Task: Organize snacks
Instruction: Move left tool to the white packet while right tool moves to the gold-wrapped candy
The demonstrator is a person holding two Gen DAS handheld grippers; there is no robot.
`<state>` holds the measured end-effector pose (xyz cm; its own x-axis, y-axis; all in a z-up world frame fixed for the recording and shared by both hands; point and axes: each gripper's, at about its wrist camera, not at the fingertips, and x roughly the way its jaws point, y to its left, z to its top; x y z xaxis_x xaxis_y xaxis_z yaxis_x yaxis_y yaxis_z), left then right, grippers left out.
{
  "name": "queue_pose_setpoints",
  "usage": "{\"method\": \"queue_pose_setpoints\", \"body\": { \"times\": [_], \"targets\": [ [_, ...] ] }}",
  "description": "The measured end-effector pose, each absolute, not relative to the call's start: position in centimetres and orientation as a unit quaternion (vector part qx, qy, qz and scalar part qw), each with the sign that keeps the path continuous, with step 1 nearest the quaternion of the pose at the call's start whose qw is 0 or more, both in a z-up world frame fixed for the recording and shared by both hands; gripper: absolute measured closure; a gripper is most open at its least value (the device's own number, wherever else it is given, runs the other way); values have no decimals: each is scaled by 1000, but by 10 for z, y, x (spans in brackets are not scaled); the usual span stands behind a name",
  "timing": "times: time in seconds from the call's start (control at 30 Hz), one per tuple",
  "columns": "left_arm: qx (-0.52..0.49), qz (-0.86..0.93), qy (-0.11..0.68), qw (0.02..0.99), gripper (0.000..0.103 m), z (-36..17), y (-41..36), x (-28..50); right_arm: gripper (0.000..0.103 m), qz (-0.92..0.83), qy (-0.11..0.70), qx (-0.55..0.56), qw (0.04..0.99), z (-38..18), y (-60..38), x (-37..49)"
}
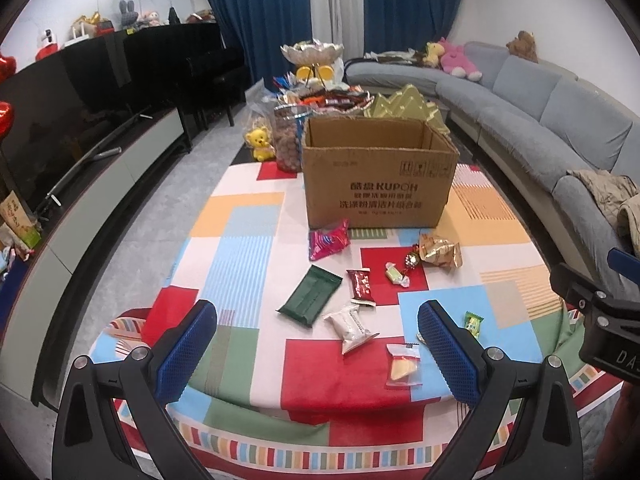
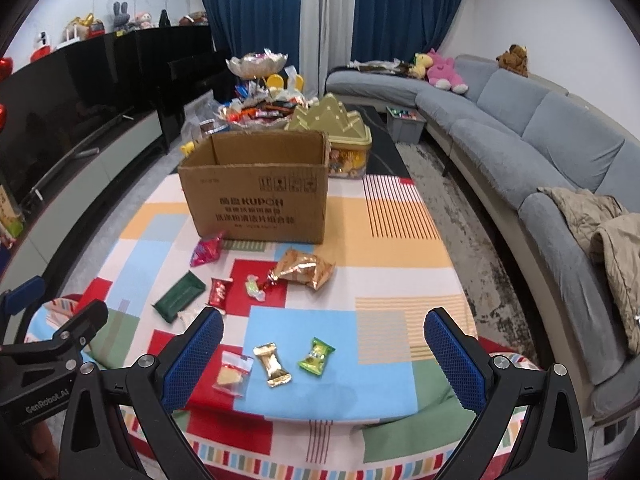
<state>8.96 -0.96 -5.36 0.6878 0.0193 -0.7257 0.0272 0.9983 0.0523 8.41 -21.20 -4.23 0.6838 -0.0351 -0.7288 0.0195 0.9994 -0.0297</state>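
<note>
While both tools gape, the cardboard box (image 1: 376, 176) stands open-topped.

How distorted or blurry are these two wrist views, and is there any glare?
Left wrist view: strong fisheye bending, black corners, cardboard box print soft. Right wrist view: same curvature, sofa bowed, glossy TV showing faint reflections; tongs sharp.
</note>
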Motion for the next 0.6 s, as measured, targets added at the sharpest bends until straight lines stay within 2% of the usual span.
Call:
{"method": "queue_pose_setpoints", "body": {
  "times": [0.37, 0.6],
  "targets": [
    [37, -7, 442, 896, 1, -83, -17, 117, 1, -14, 435, -6, 900, -71, -215, 109],
    [37, -11, 469, 882, 3, -103, -23, 135, 6, -14, 457, -4, 890, -90, -217, 124]
  ]
}}
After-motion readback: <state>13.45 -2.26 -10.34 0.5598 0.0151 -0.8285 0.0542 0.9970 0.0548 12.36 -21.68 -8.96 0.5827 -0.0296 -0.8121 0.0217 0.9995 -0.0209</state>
